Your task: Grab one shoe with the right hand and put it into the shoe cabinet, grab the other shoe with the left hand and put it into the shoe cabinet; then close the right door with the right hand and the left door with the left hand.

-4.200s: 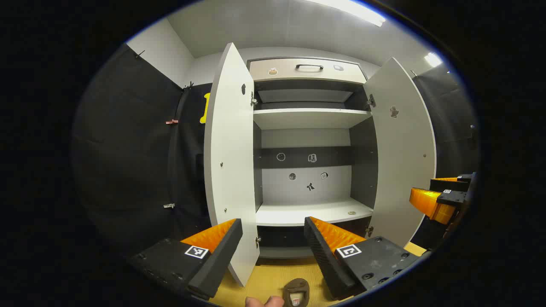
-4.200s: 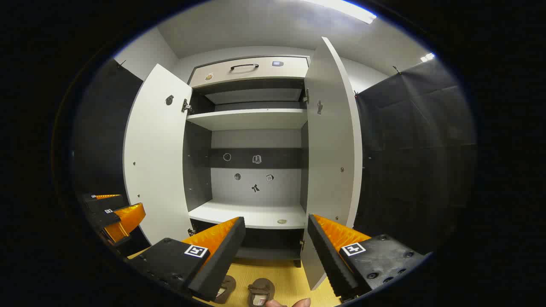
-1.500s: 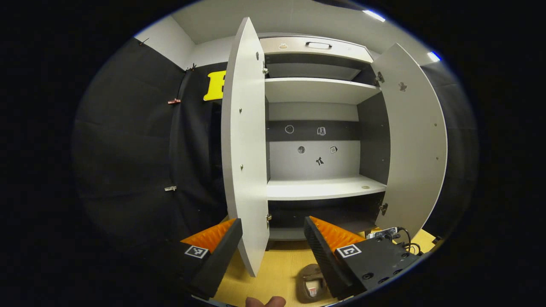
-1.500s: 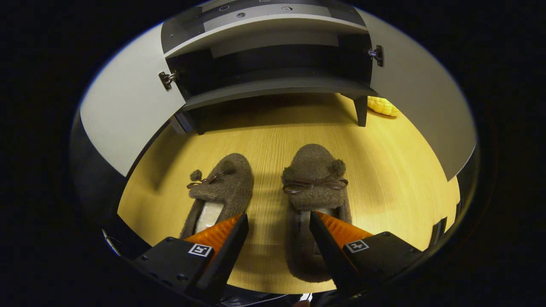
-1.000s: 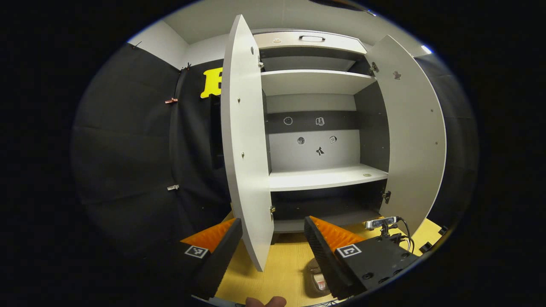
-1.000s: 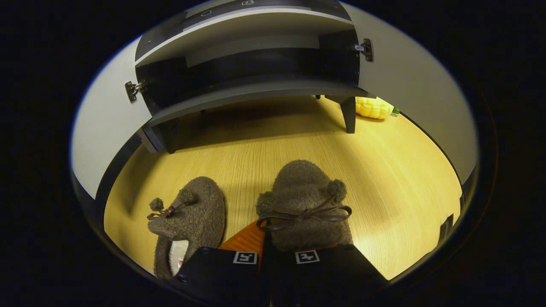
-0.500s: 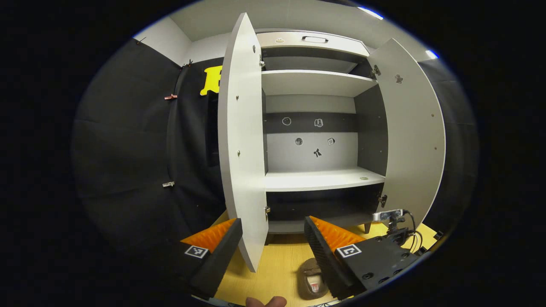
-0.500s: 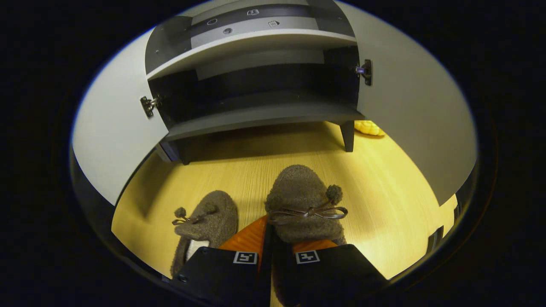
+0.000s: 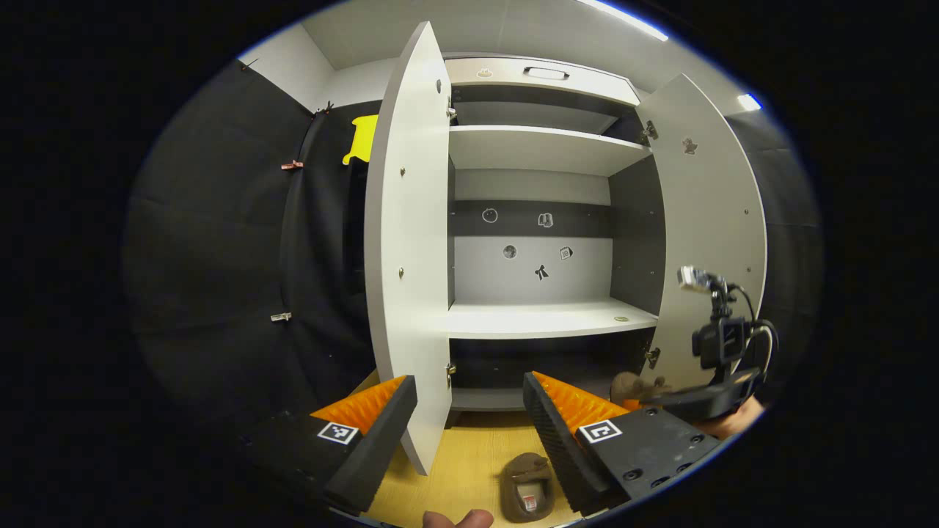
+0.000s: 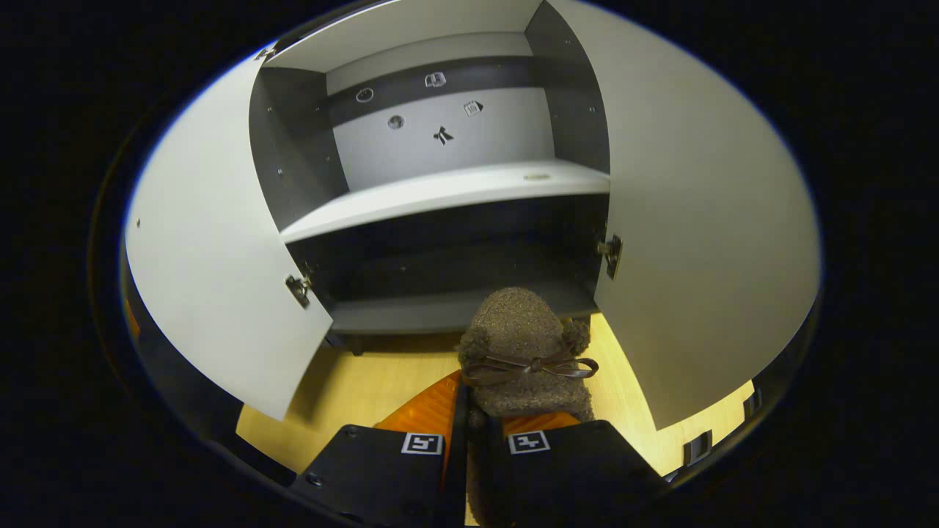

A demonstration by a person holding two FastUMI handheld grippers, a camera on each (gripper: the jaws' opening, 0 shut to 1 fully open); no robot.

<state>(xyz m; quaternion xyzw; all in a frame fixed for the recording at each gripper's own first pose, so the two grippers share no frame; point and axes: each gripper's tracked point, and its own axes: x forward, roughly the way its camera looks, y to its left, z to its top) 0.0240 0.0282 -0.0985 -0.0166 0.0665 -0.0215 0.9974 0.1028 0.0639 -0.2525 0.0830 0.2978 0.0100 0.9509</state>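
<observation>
In the left gripper view, the left hand-held gripper [image 9: 469, 411] is held with fingers apart above a brown fuzzy slipper [image 9: 524, 485] on the yellow wooden floor [image 9: 469, 469]. In the right gripper view, the right hand-held gripper [image 10: 480, 425] is clamped on the other brown bow-tied slipper [image 10: 522, 352], raised before the open white shoe cabinet [image 10: 440, 194].

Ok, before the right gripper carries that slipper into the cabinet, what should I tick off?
1. Grasp: right gripper fingers closed on the held slipper, toe pointing at the cabinet. Ok.
2. Right door swung wide open. Ok.
3. Left door open, off the path. Ok.
4. Bottom compartment straight ahead of the slipper; it is dark, no obstruction visible. Ok.
5. Left gripper open, holding nothing, off to the side. Ok.
6. Second slipper on the floor near the left gripper, waiting for pickup. Ok.
</observation>
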